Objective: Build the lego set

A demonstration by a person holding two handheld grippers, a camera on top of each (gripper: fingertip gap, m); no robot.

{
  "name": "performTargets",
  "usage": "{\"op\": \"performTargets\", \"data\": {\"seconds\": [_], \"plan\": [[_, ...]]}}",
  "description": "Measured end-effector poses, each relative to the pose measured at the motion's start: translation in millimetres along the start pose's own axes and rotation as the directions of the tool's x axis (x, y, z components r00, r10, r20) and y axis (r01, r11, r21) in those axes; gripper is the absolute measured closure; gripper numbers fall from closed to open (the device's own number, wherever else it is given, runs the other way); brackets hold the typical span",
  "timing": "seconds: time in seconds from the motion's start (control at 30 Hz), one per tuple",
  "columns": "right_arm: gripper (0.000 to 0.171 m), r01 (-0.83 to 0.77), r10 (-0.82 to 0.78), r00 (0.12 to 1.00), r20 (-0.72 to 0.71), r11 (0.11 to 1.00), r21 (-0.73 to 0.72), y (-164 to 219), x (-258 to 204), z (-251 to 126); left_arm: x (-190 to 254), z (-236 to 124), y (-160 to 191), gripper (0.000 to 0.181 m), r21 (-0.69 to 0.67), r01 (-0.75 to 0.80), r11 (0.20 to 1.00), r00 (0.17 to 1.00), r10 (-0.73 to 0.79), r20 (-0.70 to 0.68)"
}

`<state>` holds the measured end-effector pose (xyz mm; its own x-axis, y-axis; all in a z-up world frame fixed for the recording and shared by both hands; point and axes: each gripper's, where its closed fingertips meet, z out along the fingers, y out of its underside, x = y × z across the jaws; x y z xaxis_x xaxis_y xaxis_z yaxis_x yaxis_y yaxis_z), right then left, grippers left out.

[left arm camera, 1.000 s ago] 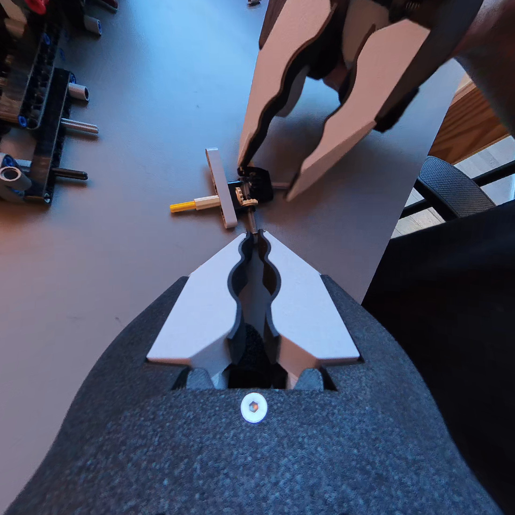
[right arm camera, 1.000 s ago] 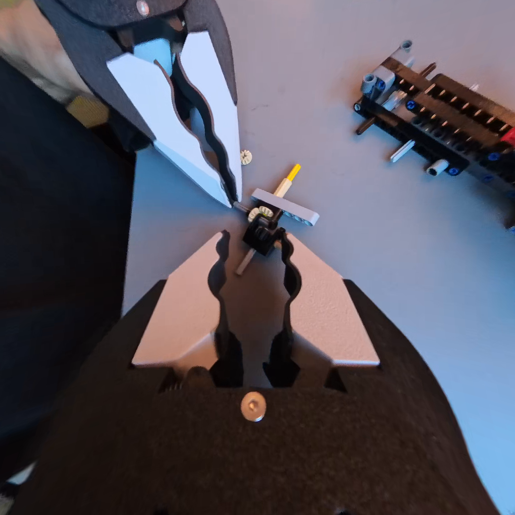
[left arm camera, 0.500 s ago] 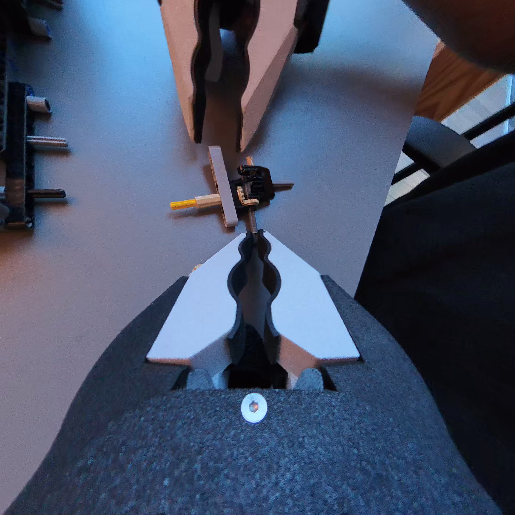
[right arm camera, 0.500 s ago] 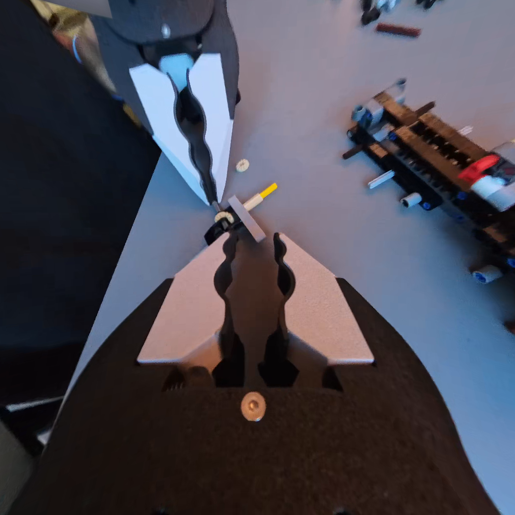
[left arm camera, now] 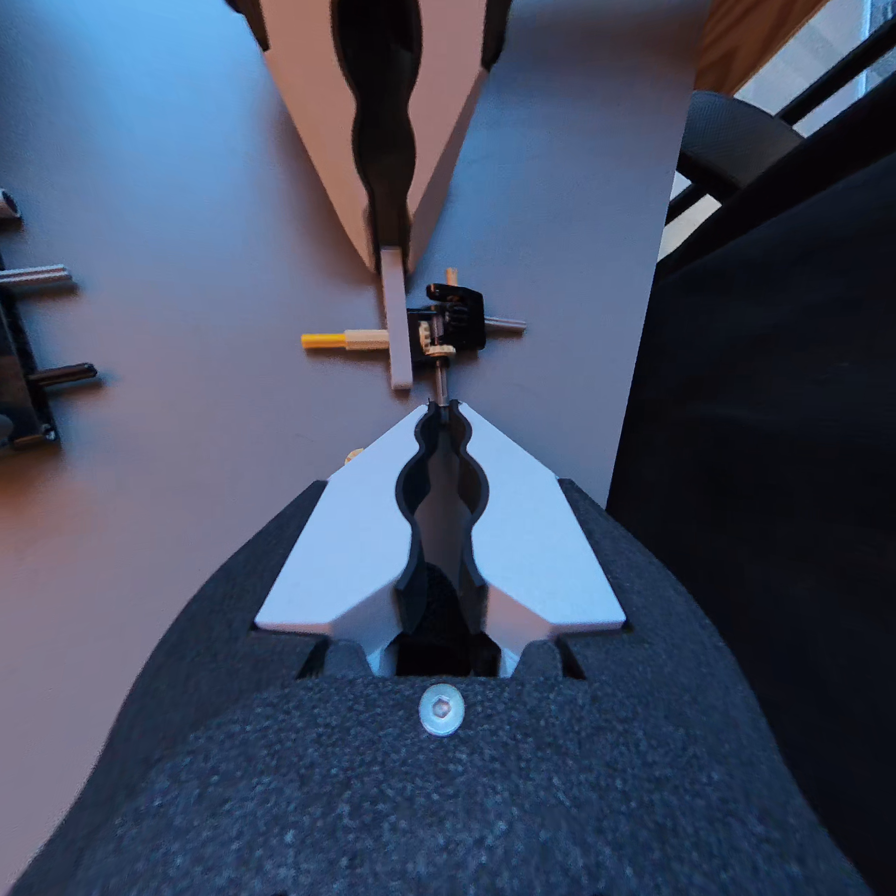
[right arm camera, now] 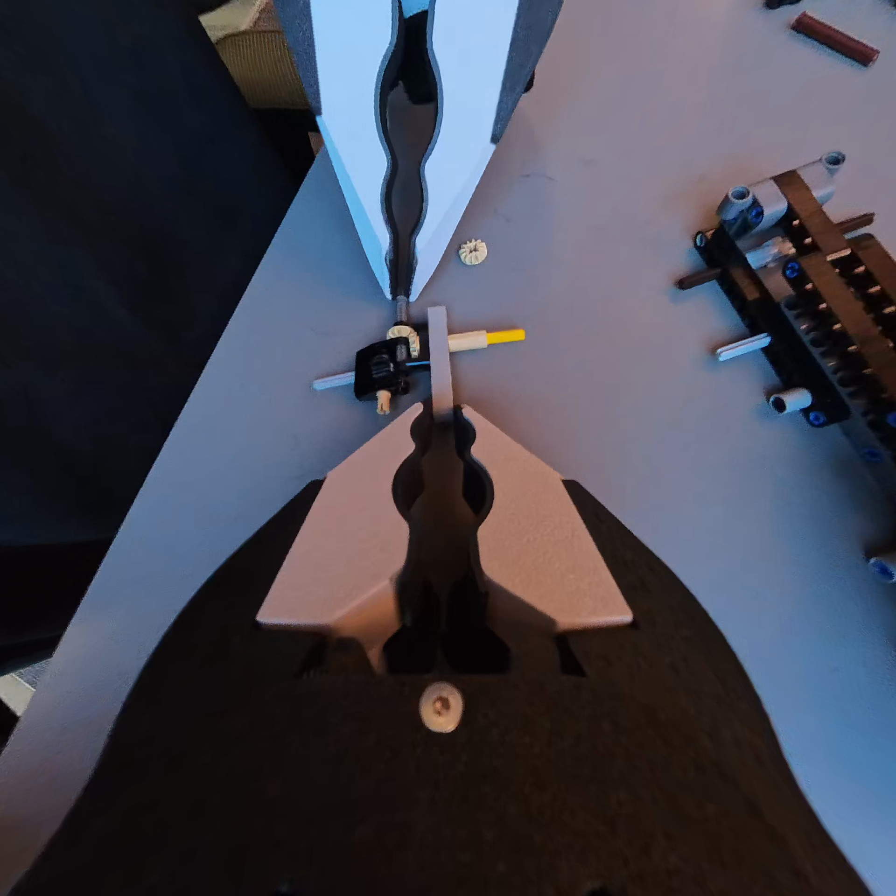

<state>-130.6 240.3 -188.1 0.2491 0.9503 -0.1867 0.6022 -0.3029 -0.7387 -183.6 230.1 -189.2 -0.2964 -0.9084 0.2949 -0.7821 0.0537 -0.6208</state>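
Note:
A small lego sub-assembly lies near the table edge: a grey beam (left arm camera: 397, 334) (right arm camera: 439, 359), a black connector (left arm camera: 453, 317) (right arm camera: 380, 371), a yellow-tipped axle (left arm camera: 322, 340) (right arm camera: 504, 336) and tan gears (left arm camera: 439, 356) (right arm camera: 402, 334). My left gripper (left arm camera: 441, 406) is shut on the end of a dark axle (left arm camera: 440, 383) that sticks out of the assembly; it also shows in the right wrist view (right arm camera: 401, 295). My right gripper (right arm camera: 441, 412) faces it and is shut on the end of the grey beam; it also shows in the left wrist view (left arm camera: 392, 257).
A large black lego build (right arm camera: 814, 300) (left arm camera: 24, 388) with protruding axles lies on the grey table (right arm camera: 630, 485). A loose tan gear (right arm camera: 472, 252) lies beside the left gripper. A brown axle (right arm camera: 834, 39) lies farther off. The table edge and a chair (left arm camera: 737, 140) are close by. Spacing between my two grippers at the tips: around 6 cm. The loose tan gear (right arm camera: 472, 252) sits 4 cm or so from the ends of my left fingers.
My right gripper left the black connector, swung round opposite the left gripper and closed on the end of the grey beam. My left gripper kept its hold on the dark axle.

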Motion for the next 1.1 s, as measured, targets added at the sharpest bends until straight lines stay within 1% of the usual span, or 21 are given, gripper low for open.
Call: {"op": "performTargets", "data": {"seconds": [0.03,0.13,0.27,0.4,0.63,0.77,0.9,1.1], "plan": [[0.164,-0.013,0.013,1.0,0.001,1.0,0.003,1,-1,-1,-1,0,0,0.18,0.011,0.016,1.0,1.0,-0.016,0.005],[0.164,0.025,-0.025,0.999,-0.031,1.0,-0.001,2,-2,-1,0,1,-1,0.18,0.034,0.049,0.998,0.999,-0.049,0.001],[0.164,0.021,-0.02,0.999,-0.047,1.0,0.006,1,-1,-2,-1,1,-1,0.18,0.042,0.089,0.995,0.996,-0.089,0.001],[0.164,0.042,-0.041,0.996,-0.073,0.999,0.007,-1,-1,0,-1,0,0,0.181,0.013,0.052,0.999,0.999,-0.052,-0.001],[0.164,0.059,-0.055,0.992,-0.11,0.998,0.034,-5,1,-2,-3,-2,2,0.181,-0.037,0.012,0.999,0.998,-0.014,-0.055],[0.164,0.107,-0.1,0.982,-0.158,0.994,0.034,-7,1,-2,-3,-2,2,0.181,-0.069,-0.025,0.997,0.997,0.02,-0.074],[0.164,0.134,-0.127,0.976,-0.176,0.991,0.03,-6,1,-3,-3,-2,2,0.181,-0.089,-0.071,0.994,0.994,0.063,-0.092],[0.164,0.196,-0.183,0.959,-0.216,0.98,0.041,-10,3,-5,-3,-1,1,0.181,-0.106,-0.08,0.991,0.992,0.068,-0.105]]}}
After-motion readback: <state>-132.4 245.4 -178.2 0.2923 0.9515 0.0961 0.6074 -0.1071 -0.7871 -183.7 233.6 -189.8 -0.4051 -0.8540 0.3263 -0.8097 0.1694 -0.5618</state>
